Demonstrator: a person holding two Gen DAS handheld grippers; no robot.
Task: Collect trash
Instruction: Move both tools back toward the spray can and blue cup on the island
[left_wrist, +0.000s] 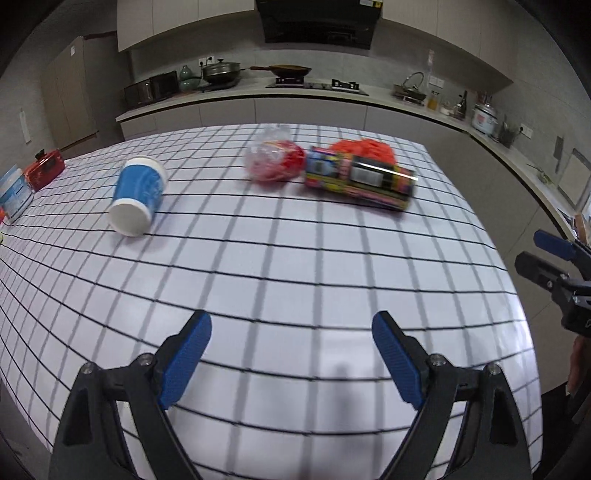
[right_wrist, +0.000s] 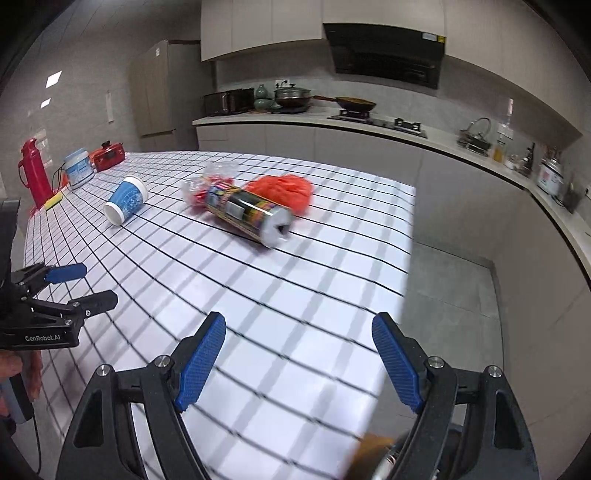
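On the white checked tablecloth (left_wrist: 295, 258) a blue paper cup (left_wrist: 138, 195) (right_wrist: 127, 199) lies on its side. Farther right lie a crumpled clear plastic bag with red inside (left_wrist: 275, 158) (right_wrist: 210, 181), a colourful tube-shaped can (left_wrist: 362, 177) (right_wrist: 251, 212) on its side, and an orange mesh bag (left_wrist: 365, 147) (right_wrist: 284, 190) behind the can. My left gripper (left_wrist: 291, 325) (right_wrist: 98, 282) hangs open above the near part of the table, nothing between its blue pads. My right gripper (right_wrist: 299, 325) (left_wrist: 532, 247) is open too, over the table's right side, well short of the can.
At the table's far left stand a red flask (right_wrist: 35, 173), a white and blue tub (right_wrist: 79, 166) and a red box (right_wrist: 109, 155). The table's right edge (right_wrist: 410, 240) drops to grey floor. A kitchen counter with pots (left_wrist: 221, 72) runs behind.
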